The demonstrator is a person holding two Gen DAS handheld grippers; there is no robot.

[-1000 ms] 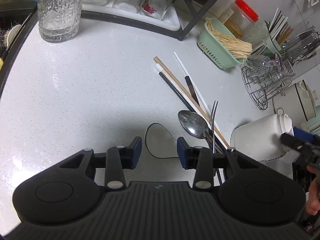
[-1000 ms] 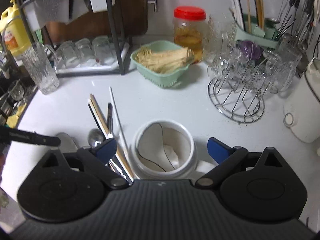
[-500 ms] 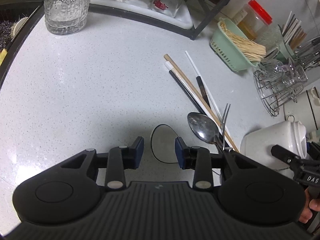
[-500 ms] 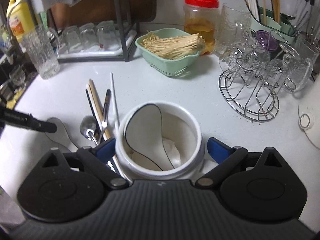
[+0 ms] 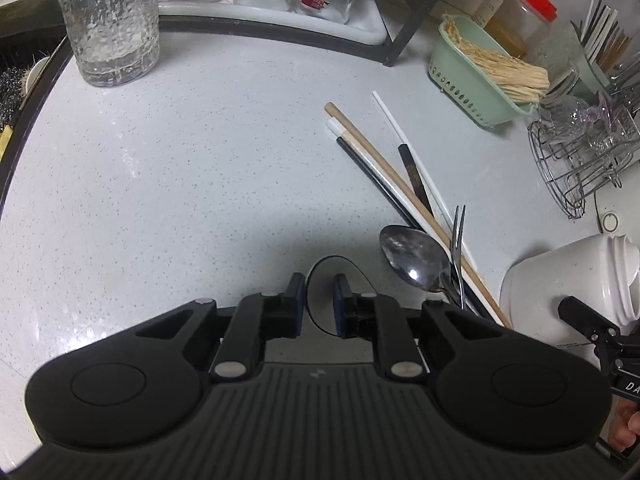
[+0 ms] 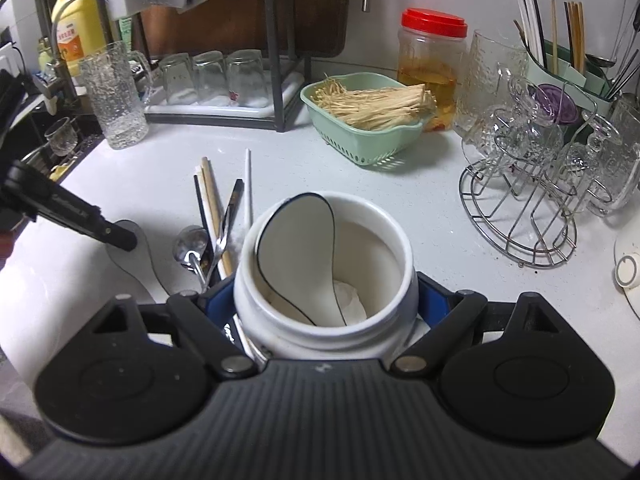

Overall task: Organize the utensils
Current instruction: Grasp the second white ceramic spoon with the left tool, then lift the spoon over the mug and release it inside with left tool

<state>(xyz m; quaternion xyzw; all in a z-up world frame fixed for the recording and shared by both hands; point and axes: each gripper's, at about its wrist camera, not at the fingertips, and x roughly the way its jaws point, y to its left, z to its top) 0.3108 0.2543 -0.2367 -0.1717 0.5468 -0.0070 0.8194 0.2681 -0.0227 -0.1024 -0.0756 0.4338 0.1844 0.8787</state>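
At the bottom centre of the right wrist view, the right tool (image 6: 326, 300) has its blue pads against both sides of a white ceramic jar (image 6: 320, 320), and its jaws are closing on it. One white ceramic spoon with a dark rim (image 6: 296, 240) stands inside the jar, leaning toward its upper left wall.

Low in the left wrist view, the left tool (image 5: 320, 306) points down at the speckled white table (image 5: 180, 180), its jaws closing around the end of a second white, dark-rimmed ceramic spoon (image 5: 322, 280) that lies flat; whether the pads already press on it I cannot tell.

Just right of that spoon lies a loose bundle: a metal spoon (image 5: 414, 258), a small fork (image 5: 458, 240), and several chopsticks (image 5: 384, 168) in white, black and wood, fanning toward the upper middle of the frame. The jar shows at the right edge of this view, just beside the bundle.

Toward the upper right sit a green basket of pale sticks (image 6: 360, 120), a red-lidded jar (image 6: 432, 60) and a wire rack of glasses (image 6: 528, 200). A tall textured glass (image 5: 108, 20) stands at the upper left.
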